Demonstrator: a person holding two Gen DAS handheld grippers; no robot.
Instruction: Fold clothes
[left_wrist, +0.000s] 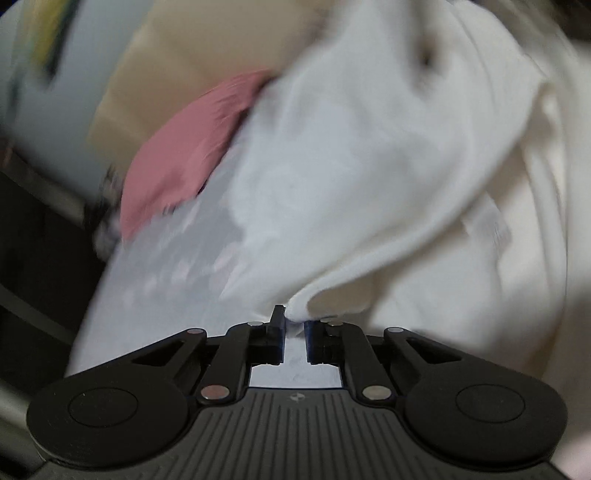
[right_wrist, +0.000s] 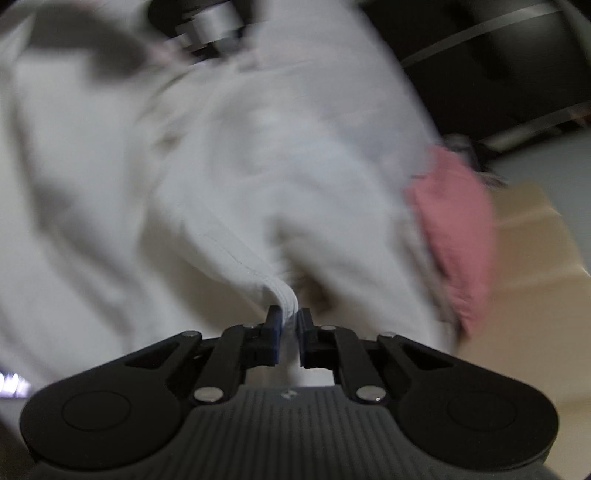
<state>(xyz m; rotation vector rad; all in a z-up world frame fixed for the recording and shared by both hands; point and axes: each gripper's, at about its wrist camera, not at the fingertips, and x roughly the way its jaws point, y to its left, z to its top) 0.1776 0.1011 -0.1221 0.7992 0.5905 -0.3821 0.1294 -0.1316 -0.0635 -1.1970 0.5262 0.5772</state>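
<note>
Both hand-held grippers pinch seemingly one white garment.

A storage or work room is suggested: a cardboard box, dark metal-framed shelving and heaped white and pink garments are seen.

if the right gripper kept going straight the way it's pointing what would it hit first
The white garment: the right gripper already pinches its hem, and the cloth fills the view ahead. The pink cloth lies off to the side.
</note>
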